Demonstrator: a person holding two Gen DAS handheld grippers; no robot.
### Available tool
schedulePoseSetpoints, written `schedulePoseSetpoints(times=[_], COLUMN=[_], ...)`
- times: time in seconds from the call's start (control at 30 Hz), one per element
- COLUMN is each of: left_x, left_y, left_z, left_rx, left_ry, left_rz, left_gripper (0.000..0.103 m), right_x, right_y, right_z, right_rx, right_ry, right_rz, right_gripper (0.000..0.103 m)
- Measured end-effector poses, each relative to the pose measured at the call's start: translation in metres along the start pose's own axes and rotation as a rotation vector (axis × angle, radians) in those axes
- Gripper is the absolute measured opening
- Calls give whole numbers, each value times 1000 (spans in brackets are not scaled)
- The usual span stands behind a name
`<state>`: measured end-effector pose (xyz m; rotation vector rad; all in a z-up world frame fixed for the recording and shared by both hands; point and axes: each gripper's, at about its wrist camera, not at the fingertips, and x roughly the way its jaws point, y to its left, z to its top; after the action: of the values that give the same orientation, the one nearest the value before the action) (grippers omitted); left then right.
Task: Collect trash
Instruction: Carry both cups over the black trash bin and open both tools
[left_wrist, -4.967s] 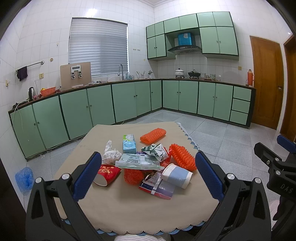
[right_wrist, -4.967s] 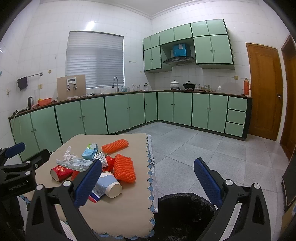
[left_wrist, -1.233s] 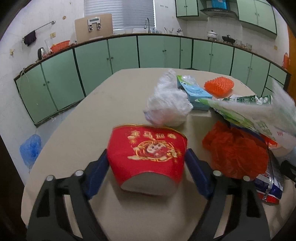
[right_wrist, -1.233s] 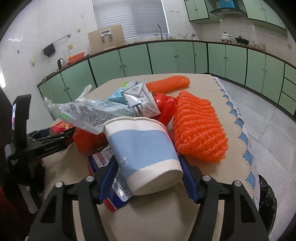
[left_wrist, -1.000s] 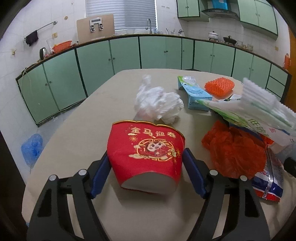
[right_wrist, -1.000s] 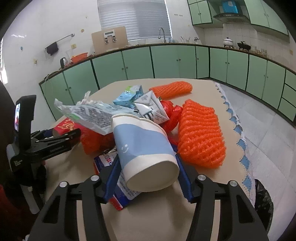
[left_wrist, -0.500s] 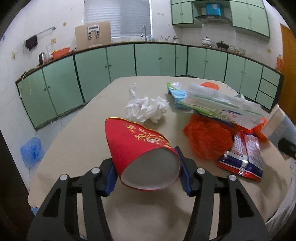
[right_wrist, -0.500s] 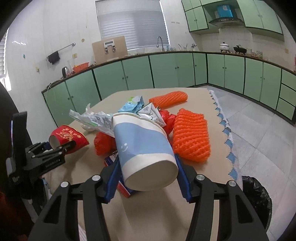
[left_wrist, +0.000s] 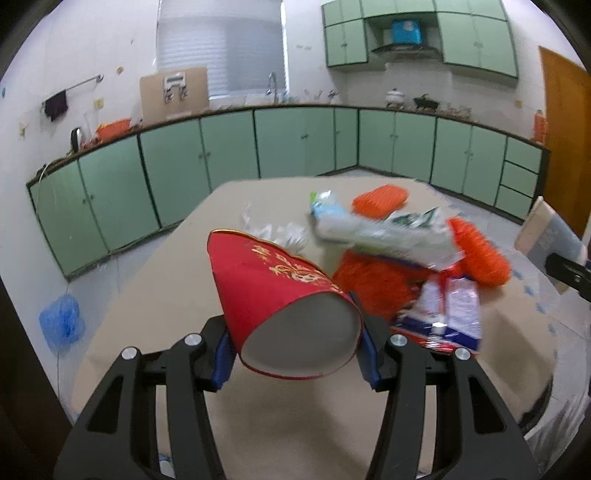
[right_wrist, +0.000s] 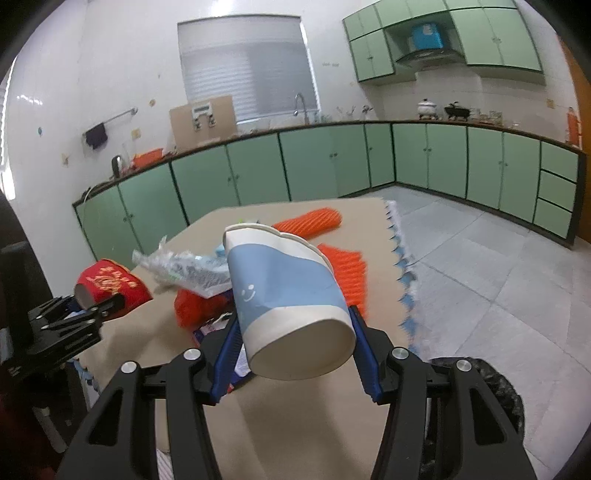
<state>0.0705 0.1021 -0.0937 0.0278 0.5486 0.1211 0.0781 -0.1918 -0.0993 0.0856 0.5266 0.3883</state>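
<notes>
My left gripper (left_wrist: 295, 349) is shut on a red paper cup with gold print (left_wrist: 273, 288), held clear above the tan table (left_wrist: 166, 295) with its base toward the camera. In the right wrist view that same red cup (right_wrist: 110, 284) hangs in the left gripper (right_wrist: 70, 325) at the table's left edge. My right gripper (right_wrist: 295, 345) is shut on a blue and white paper cup (right_wrist: 284, 284), lifted above the table's near edge. The blue cup (left_wrist: 546, 236) also shows at the far right of the left wrist view.
A trash pile stays on the table: orange foam nets (left_wrist: 380, 195) (right_wrist: 347, 273), a clear printed wrapper (left_wrist: 384, 232), a snack packet (left_wrist: 450, 310) and crumpled tissue (left_wrist: 277, 232). A bin with a black bag (right_wrist: 491, 398) stands at the table's right. Green cabinets line the walls.
The left jaws closed on the red cup. Both grippers rose and drew back, lifting the red cup and the blue cup off the table; the pile now lies farther away.
</notes>
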Motion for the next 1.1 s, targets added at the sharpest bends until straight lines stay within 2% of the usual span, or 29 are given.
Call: schedulePoseSetpoints(times=[0.17,0.27,0.4,0.47,0.53,0.67,0.87,0.93,1.1], left_x=[-37,-48,-45,-39,-29,-9,24,31,45], left_y=[-30,-58,-109,-135,-165,-218,-281,-295,-310], left_z=[12,20,27,25,26,23,20,17,18], left_rx=[50,79,102,129,135,159,208,217,229], left_ry=[-76,-108,-113,-118,-103,-67,-42,-30,-3], left_rz=[-88,-179,-331,-378,-459,-564,-617,-633,-652], left_gripper=[52,52,52,52,52,52,53,60,66], right_x=[-27,-39,-56,-62,-65,-66,-59,-54,-44], right_y=[-24,-46,-78,-94,-105,-130,-163,-170,-186], right_z=[0,-1,-6,-7,-8,-16,-31,-33,-44], right_rx=[9,32,71,88,91,105,131,128,159], right_ry=[-38,-50,-58,-59,-56,-36,14,30,69], right_rz=[-66,-120,-204,-244,-278,-344,-392,-403,-430], right_gripper=[55,55,55,55,55,55,58,58,73])
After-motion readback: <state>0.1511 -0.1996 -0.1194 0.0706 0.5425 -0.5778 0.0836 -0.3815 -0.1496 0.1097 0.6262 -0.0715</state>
